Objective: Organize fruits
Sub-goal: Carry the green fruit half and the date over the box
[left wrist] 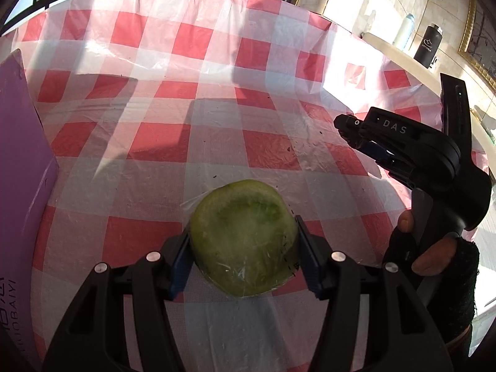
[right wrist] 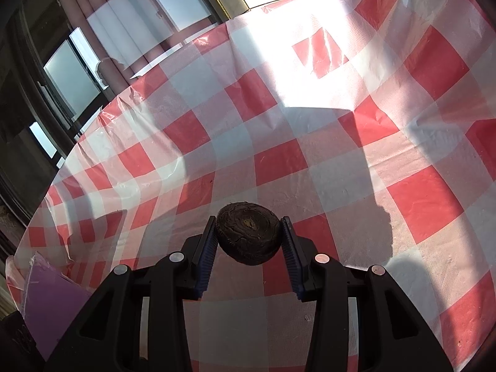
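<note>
Green fruit (left wrist: 245, 238), film-wrapped, is pinched between the left gripper (left wrist: 245, 257) pads above the checked cloth (left wrist: 192, 71). Dark brown fruit (right wrist: 249, 233) is clamped by the right gripper (right wrist: 249, 245). "DAS" is read on the right gripper's body. Purple box (left wrist: 18, 167) at left, lettering "BAIYI" partly legible.

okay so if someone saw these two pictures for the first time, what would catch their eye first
Probably the green cut fruit wrapped in plastic film, clamped between the left gripper's fingers low in the left wrist view. Next, the dark, rough round fruit pinched in the right gripper, above the table. Behind both spreads the red-and-white checked tablecloth, with a purple box at its left edge.
</note>
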Motion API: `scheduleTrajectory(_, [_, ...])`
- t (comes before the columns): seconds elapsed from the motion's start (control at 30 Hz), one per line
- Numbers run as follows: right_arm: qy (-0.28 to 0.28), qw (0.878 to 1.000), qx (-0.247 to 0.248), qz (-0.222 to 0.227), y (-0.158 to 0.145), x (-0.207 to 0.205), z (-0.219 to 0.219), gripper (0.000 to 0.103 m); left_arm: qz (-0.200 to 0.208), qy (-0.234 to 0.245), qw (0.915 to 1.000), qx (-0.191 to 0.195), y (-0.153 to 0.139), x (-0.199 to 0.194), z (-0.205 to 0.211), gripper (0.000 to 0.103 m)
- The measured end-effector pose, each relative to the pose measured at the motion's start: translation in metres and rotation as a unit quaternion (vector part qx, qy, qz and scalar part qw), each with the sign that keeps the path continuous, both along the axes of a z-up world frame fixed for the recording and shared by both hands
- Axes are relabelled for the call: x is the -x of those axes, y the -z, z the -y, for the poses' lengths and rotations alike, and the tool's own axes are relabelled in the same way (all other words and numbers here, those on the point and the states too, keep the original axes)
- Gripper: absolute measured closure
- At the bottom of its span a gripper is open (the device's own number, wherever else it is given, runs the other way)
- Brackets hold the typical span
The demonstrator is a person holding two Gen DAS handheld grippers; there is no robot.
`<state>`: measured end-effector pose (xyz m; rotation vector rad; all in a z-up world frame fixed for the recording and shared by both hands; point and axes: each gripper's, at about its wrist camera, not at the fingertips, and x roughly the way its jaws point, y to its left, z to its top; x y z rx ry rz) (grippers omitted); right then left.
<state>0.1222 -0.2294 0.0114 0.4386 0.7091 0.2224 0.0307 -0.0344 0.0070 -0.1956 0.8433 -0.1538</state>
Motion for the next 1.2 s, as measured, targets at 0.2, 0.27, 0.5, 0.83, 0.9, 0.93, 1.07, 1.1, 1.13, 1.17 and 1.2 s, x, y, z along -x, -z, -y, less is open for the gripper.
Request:
scheduleTrajectory(0.2, [0.005, 1.000, -0.002, 0.007, -0.002, 0.002, 0.002, 0.062, 0.002, -0.001, 0.9999, 0.017, 0.000, -0.001, -0.005, 0.044])
scheduleTrajectory(0.27, [0.010, 1.000, -0.004, 0.013, -0.003, 0.005, 0.004, 0.062, 0.003, -0.004, 0.9995, 0.032, 0.000, -0.001, -0.009, 0.044])
scheduleTrajectory(0.5, [0.038, 0.999, -0.017, 0.003, -0.004, 0.064, 0.003, 0.062, 0.042, -0.019, 0.9976, 0.051, -0.013, 0.038, -0.032, 0.044])
scheduleTrajectory(0.83, [-0.011, 0.999, -0.026, 0.032, -0.026, 0.173, -0.042, 0.062, 0.179, 0.006, 0.9814, 0.070, -0.107, 0.150, -0.060, 0.044])
scheduleTrajectory(0.9, [-0.039, 0.998, -0.014, 0.054, -0.044, 0.185, -0.065, 0.062, 0.197, -0.012, 0.9786, 0.059, -0.125, 0.164, -0.073, 0.044])
scheduleTrajectory(0.93, [-0.059, 0.996, -0.010, 0.067, -0.055, 0.192, -0.078, 0.062, 0.202, -0.024, 0.9777, 0.051, -0.131, 0.170, -0.082, 0.044])
scheduleTrajectory(1.07, [-0.136, 0.983, 0.025, 0.121, -0.093, 0.218, -0.136, 0.062, 0.200, -0.083, 0.9763, 0.007, -0.149, 0.187, -0.126, 0.044])
scheduleTrajectory(1.1, [-0.155, 0.979, 0.033, 0.130, -0.099, 0.222, -0.150, 0.062, 0.193, -0.094, 0.9766, -0.009, -0.152, 0.189, -0.138, 0.044])
scheduleTrajectory(1.13, [-0.176, 0.974, 0.041, 0.137, -0.105, 0.226, -0.166, 0.062, 0.186, -0.107, 0.9763, -0.026, -0.154, 0.191, -0.150, 0.044])
scheduleTrajectory(1.17, [-0.194, 0.969, 0.049, 0.142, -0.109, 0.229, -0.180, 0.062, 0.178, -0.121, 0.9756, -0.042, -0.154, 0.192, -0.162, 0.044])
scheduleTrajectory(1.2, [-0.211, 0.965, 0.060, 0.146, -0.112, 0.232, -0.196, 0.062, 0.167, -0.135, 0.9748, -0.060, -0.153, 0.192, -0.174, 0.044])
